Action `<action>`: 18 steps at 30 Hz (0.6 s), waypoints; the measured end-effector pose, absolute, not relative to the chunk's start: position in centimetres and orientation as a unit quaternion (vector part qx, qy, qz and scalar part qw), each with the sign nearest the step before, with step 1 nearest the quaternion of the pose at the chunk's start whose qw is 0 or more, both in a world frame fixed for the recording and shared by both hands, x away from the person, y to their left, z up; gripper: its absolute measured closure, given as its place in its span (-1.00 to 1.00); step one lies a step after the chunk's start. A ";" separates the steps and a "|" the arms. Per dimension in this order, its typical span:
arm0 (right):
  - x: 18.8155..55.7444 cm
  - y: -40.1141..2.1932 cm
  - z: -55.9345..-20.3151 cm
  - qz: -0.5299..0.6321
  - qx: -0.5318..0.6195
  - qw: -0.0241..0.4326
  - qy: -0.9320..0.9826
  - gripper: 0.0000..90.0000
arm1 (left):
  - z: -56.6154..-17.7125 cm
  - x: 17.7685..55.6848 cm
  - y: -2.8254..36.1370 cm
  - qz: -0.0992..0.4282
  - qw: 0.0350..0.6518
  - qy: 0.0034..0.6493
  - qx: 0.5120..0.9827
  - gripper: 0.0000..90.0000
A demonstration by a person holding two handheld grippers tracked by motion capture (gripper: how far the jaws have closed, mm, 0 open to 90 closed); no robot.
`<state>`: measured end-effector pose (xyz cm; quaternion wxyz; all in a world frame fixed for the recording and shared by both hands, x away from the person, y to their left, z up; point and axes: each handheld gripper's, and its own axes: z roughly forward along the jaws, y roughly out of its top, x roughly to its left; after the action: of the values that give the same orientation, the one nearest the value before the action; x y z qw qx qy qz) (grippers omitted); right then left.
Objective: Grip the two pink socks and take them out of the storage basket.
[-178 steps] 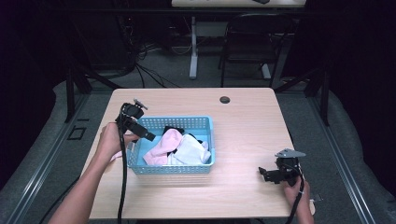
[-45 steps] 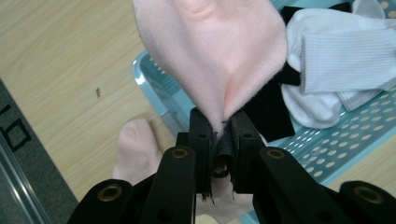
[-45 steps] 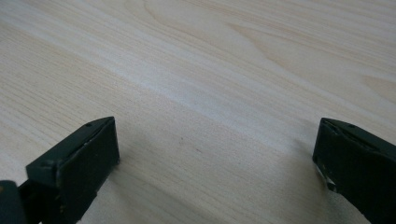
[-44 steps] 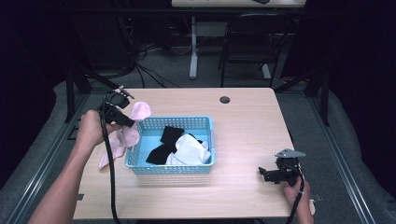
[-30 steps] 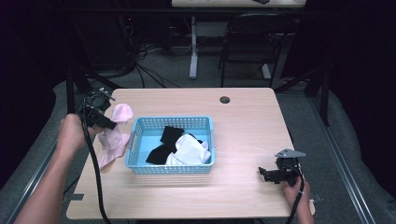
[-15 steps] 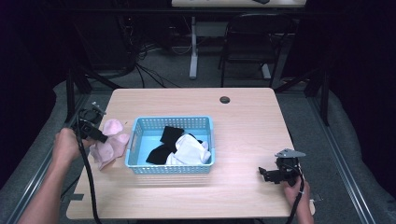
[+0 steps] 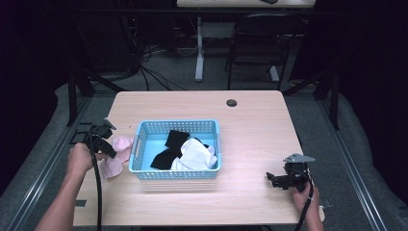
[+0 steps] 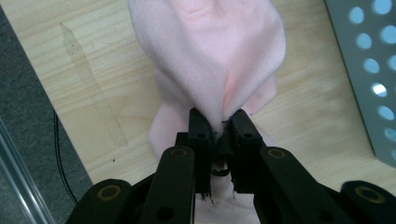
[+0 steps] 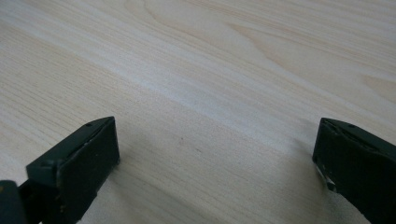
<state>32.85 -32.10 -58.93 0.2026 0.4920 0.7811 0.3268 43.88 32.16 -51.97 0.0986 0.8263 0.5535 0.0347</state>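
Left gripper, high view: left gripper (image 7: 107, 143) sits at the table's left edge, jaws pinched on a soft pink cloth garment (image 7: 118, 155) that lies partly on the wood just left of the basket.
Right gripper, high view: right gripper (image 7: 283, 178) rests near the right front corner, well apart from everything.
Basket, high view: light blue perforated plastic basket (image 7: 139, 144) holds a black cloth piece (image 7: 169, 147) and a white cloth piece (image 7: 195, 155).
Left gripper view: jaws nearly closed, a bunched fold of the garment (image 8: 210, 56) clamped between them; the rest drapes onto the light wooden table (image 8: 84, 79).
Handling: judged light, limp, not fragile; a gathered fold gives the surest hold.
Right gripper view: jaws wide apart, holding nothing, over bare wood.
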 end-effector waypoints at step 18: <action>32.8 -32.1 -58.9 0.327 0.492 0.203 0.781 -1.00 | -50.0 41.6 33.5 0.077 0.158 0.572 0.801 -0.67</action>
<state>32.85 -32.10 -58.93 0.2027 0.4922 0.7809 0.3268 41.55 33.52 -50.04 0.1576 0.8011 0.5723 0.0765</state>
